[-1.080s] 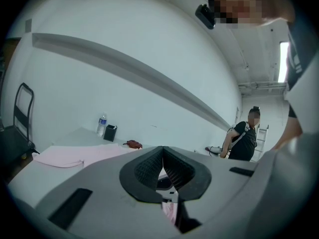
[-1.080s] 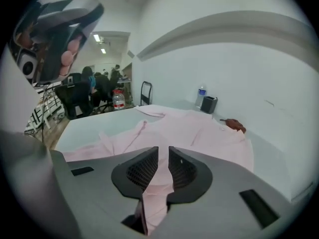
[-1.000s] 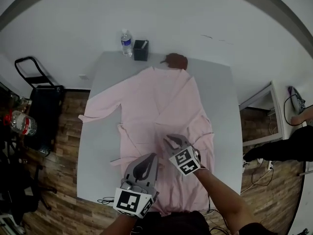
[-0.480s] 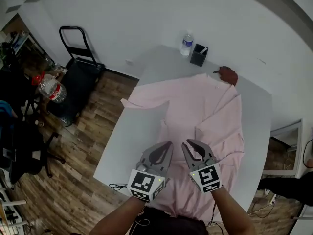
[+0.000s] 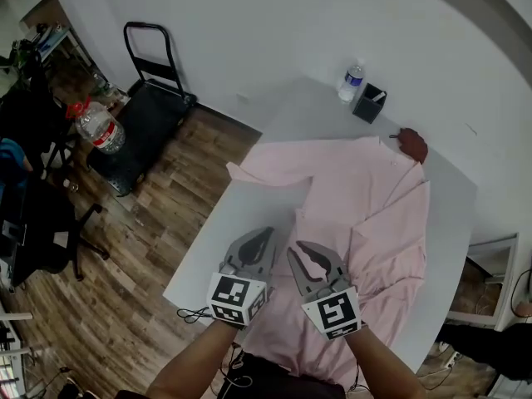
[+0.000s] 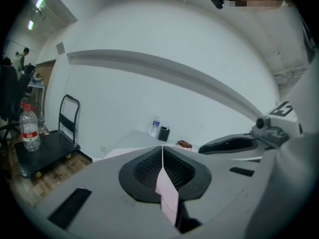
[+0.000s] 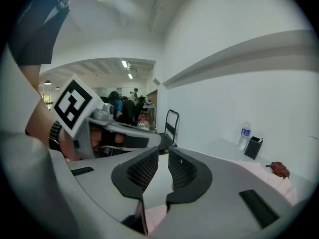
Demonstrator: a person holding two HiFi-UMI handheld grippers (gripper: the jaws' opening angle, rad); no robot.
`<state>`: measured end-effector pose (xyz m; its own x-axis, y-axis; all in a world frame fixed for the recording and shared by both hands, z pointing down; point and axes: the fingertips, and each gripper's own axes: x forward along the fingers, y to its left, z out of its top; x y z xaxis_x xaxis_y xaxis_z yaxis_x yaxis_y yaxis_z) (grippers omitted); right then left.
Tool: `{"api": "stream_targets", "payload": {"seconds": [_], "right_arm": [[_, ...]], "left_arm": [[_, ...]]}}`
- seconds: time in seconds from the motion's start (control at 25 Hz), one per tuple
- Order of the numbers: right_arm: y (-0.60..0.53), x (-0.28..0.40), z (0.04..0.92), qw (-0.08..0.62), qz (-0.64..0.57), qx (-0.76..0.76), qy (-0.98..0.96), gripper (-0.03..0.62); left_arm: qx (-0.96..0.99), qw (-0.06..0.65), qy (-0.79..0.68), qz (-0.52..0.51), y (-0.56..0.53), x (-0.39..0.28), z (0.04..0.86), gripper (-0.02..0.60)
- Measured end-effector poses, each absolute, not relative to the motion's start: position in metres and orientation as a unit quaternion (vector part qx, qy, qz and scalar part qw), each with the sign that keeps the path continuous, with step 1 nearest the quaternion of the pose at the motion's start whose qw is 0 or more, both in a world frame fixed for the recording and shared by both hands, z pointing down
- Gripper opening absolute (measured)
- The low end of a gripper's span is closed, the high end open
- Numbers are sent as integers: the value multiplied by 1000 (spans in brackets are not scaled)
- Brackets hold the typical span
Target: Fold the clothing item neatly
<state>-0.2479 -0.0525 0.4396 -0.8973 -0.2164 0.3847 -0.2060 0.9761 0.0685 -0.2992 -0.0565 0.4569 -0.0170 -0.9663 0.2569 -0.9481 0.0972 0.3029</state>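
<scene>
My left gripper (image 6: 162, 150) is nearest to me. It is squeezed tight on a flat strip of the pink robe (image 5: 374, 223). The strip sticks out from between the dark pads and hangs down.

My right gripper (image 7: 163, 153) is just beside it, on the right. Its jaws stand a little apart and the pads are not pressing on anything. Through the gap I see the bare table top and, lower down, some pink cloth.

From the head view, both grippers hang over the near left edge of the robe.

The robe lies flat and spread out on the grey table (image 5: 249, 214). It covers most of the right half. Its front is crossed over, and the collar end points away from me. One sleeve (image 5: 274, 158) is stretched out to the left across the table.

Just past the collar sits a small brown thing (image 5: 413, 144); I can't tell what it is. Farther back, near the far corner, stand a black box (image 5: 368, 104) and a water bottle (image 5: 352, 82), close together.

Off the table to the left is the wood floor (image 5: 166, 223). A black cart (image 5: 154, 106) stands there by the white wall (image 5: 274, 32), and a big bottle (image 5: 100, 127) is near it.
</scene>
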Motion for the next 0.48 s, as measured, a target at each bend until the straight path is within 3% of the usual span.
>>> {"api": "stream_targets", "payload": {"seconds": [0.32,0.48], "right_arm": [[-31,-279,427,174,-17,63,-983,66],[-31,-276,439,188,-14,60,-980,66]], "left_arm": [[577,251,-777,-23,-83,-431,525,12],[499,297,-813,-38,-98,-479,566,109]]}}
